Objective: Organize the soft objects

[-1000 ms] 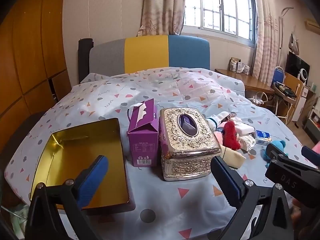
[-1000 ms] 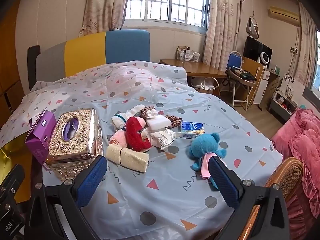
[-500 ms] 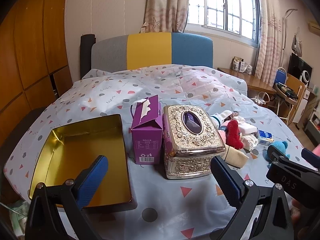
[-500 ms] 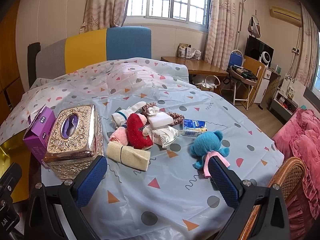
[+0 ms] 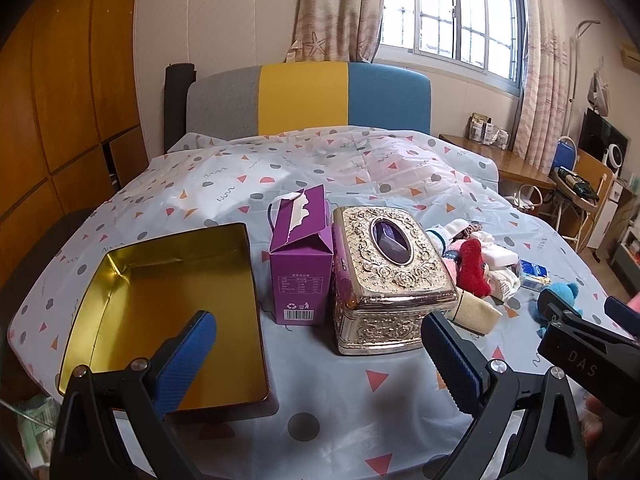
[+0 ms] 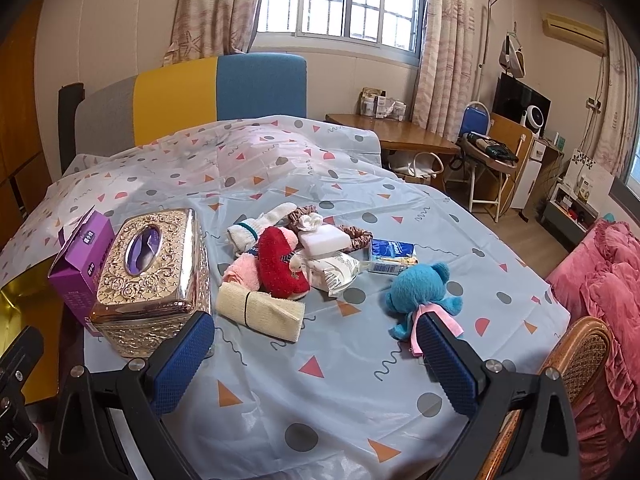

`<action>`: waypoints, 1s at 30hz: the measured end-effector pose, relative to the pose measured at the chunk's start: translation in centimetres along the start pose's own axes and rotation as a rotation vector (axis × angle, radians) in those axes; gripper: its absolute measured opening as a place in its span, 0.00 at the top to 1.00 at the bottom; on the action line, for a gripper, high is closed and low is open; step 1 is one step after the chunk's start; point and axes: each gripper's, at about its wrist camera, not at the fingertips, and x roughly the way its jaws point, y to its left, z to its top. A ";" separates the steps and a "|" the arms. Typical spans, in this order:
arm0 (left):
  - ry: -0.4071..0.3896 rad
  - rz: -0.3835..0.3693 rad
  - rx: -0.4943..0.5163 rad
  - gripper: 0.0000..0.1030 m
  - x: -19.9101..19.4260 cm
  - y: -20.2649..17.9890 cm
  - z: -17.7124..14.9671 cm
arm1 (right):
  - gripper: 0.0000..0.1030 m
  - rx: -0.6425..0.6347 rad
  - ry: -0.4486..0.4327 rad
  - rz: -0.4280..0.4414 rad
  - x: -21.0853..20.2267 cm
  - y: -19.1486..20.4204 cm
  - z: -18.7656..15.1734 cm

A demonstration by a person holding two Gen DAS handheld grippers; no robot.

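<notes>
A pile of soft things lies on the patterned table cover: a red plush heart (image 6: 280, 264), a pink plush (image 6: 242, 272), a white sock (image 6: 256, 226), a cream rolled cloth (image 6: 260, 311), scrunchies (image 6: 356, 235) and a white sponge (image 6: 322, 240). A blue plush bear (image 6: 420, 292) lies to their right. An open gold tin (image 5: 168, 308) sits at the left. My left gripper (image 5: 320, 356) is open and empty above the tin's near edge. My right gripper (image 6: 316, 360) is open and empty, short of the pile.
A purple carton (image 5: 300, 268) and an ornate gold tissue box (image 5: 392, 272) stand between tin and pile. A blue tissue packet (image 6: 392, 256) and a white wrapper (image 6: 332, 270) lie by the pile. A wicker chair (image 6: 576, 364) is at the right edge.
Both grippers have risen and drawn back slightly, so the objects sit a little lower and farther in view. Nothing on the table has moved.
</notes>
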 end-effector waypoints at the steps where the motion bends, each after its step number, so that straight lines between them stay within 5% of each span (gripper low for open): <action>1: 0.000 0.002 0.000 0.00 0.0 0.0 0.0 | 0.00 0.001 -0.001 -0.001 0.0 0.0 0.0; 30: -0.014 -0.006 0.025 0.00 -0.5 -0.4 -0.4 | 0.00 0.036 -0.004 -0.017 0.7 -2.2 0.5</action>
